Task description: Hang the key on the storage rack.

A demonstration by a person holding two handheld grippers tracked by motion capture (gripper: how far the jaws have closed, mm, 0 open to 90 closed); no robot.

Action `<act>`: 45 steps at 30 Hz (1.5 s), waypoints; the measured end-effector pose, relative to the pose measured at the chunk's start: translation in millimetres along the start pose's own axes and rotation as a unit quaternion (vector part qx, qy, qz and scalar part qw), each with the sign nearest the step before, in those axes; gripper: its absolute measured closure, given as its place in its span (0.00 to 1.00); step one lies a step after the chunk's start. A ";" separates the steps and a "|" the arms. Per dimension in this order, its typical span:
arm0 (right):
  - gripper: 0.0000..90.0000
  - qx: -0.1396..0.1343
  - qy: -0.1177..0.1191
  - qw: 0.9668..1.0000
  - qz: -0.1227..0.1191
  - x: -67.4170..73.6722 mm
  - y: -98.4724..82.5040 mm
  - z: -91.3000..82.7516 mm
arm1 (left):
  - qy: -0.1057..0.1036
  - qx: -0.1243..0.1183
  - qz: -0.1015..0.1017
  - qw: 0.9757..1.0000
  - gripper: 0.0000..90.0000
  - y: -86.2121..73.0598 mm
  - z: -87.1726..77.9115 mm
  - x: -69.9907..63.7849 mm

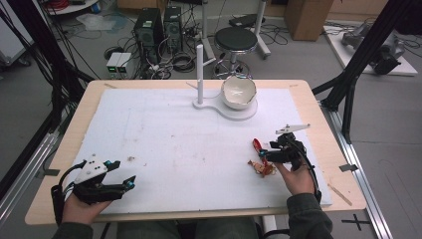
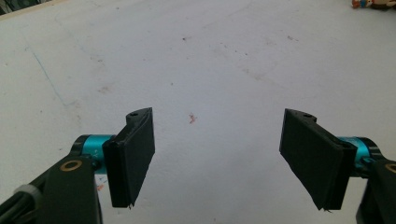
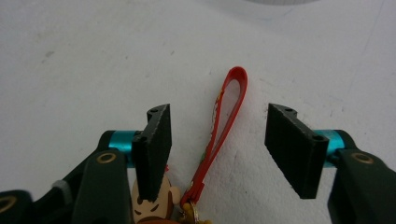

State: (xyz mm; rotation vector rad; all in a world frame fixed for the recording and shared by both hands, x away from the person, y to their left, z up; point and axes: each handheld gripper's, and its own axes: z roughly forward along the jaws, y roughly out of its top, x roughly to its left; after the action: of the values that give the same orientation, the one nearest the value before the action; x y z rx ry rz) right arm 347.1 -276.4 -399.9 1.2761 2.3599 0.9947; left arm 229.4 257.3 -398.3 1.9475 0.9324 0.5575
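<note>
A keychain with a red strap loop (image 3: pixel 224 114) and a small brown figure charm (image 3: pixel 152 205) lies flat on the white mat. In the high view the red strap (image 1: pixel 257 146) and charm (image 1: pixel 262 169) sit at the right front. My right gripper (image 3: pixel 217 149) is open, low over the mat, its jaws standing on either side of the strap without touching it. Its left jaw partly covers the charm. In the high view the right gripper (image 1: pixel 271 154) is held by a hand. My left gripper (image 1: pixel 124 184) rests open at the front left, and its own view shows the left gripper (image 2: pixel 219 158) over bare mat.
A white stand (image 1: pixel 219 105) at the back centre has an upright post (image 1: pixel 199 72) and carries a white bowl (image 1: pixel 239 92). The white mat (image 1: pixel 174 144) covers most of the wooden table (image 1: pixel 318 114). A stool, computers and cables stand on the floor beyond.
</note>
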 end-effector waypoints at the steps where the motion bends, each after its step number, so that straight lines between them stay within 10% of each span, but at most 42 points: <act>1: 0.47 0.000 0.000 1.000 0.000 0.0 0.0 0.0 | 0.001 -0.001 0.001 1.000 0.30 -0.1 -0.8 0.0; 22: 0.75 0.086 0.013 0.996 0.035 -1.2 -9.8 23.1 | -0.001 -0.001 0.000 1.000 0.30 0.1 1.4 -1.2; 45: 0.95 0.091 0.016 0.995 0.040 0.2 -7.4 23.3 | 0.002 -0.003 0.001 1.000 0.30 0.3 0.7 -1.2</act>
State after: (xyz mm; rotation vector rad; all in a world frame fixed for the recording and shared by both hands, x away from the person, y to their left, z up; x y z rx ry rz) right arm 354.7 -268.8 -421.9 1.4399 2.4903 0.8432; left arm 229.3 255.9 -398.5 1.9421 0.9295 0.5650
